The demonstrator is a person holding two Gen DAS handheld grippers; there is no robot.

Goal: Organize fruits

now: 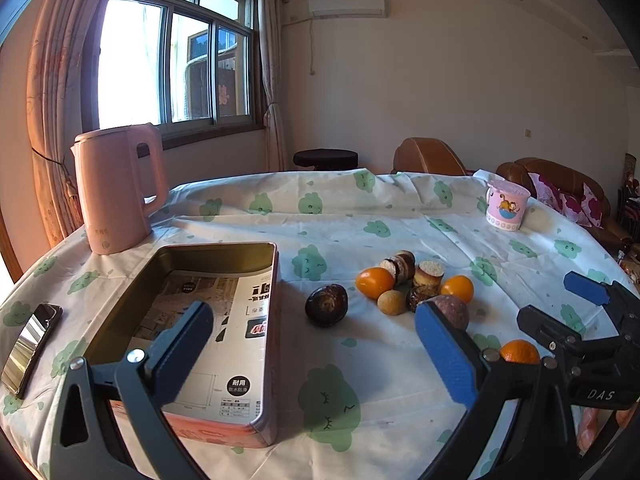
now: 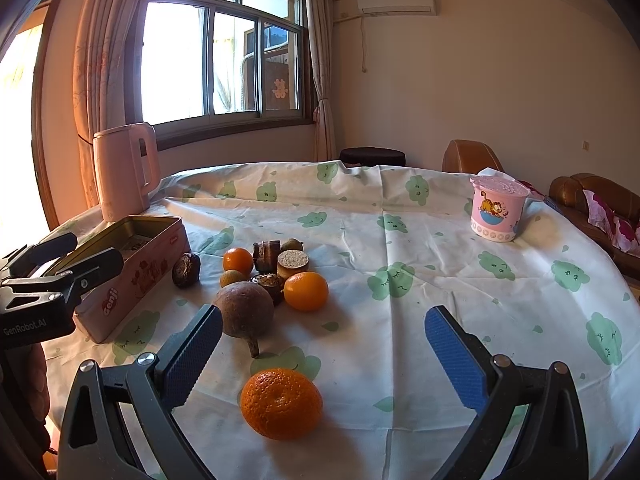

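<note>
A: How are the two grippers being held?

B: The left gripper (image 1: 316,350) is being held above the bench (image 1: 380,208) with its jaws spread wide and nothing between them; its left finger is being seen over the open tin box (image 1: 208,320), its right finger just in front of the fruit cluster. The right gripper (image 2: 324,354) is likewise being kept released, jaws wide apart and empty.

A: Where is the fruit being found?

B: A large orange (image 2: 281,403) is lying alone on the cloth, low between the right gripper's fingers but not being touched by them. Just beyond it a round brown fruit with a stem (image 2: 245,314) is being shown beside a smaller orange (image 2: 306,291). Behind these, another small orange (image 2: 237,260), a greenish-brown fruit (image 2: 232,279) and some cut brown pieces (image 2: 293,263) are being seen bunched closely together. A dark brown fruit (image 1: 326,305) is lying apart from the bunch, near the tin box.

A: And what is being held in the box?

B: No fruit is being seen in it; only a printed sheet is lining its bottom.

A: What else is being carried by the bench?

B: A pink kettle (image 1: 118,188) behind the box, a phone (image 1: 30,346) to its left, and a pink cartoon cup (image 2: 498,214) far right.
</note>
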